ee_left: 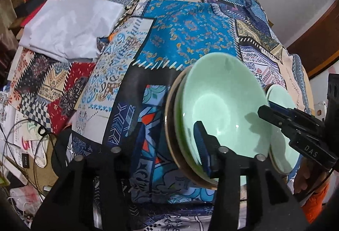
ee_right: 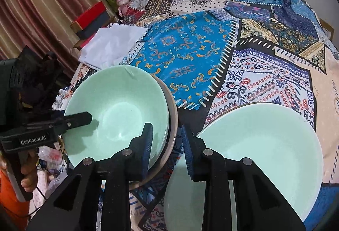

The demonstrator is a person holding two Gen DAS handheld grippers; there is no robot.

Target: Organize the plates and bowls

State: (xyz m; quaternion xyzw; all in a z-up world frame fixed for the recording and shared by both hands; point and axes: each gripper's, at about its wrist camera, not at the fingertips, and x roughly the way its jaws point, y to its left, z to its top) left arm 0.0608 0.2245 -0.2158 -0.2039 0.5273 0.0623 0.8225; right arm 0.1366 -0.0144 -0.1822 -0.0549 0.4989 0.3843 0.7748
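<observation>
Tools: two; green bowls: perhaps three.

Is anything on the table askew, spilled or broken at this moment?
Nothing is spilled or visibly broken. The green bowl sits off-centre in the stack: the beige plate under it shows only on one side. A crumpled white cloth lies at the far edge of the patchwork tablecloth.

patchwork cloth, white sheet, pink rabbit toy
</observation>
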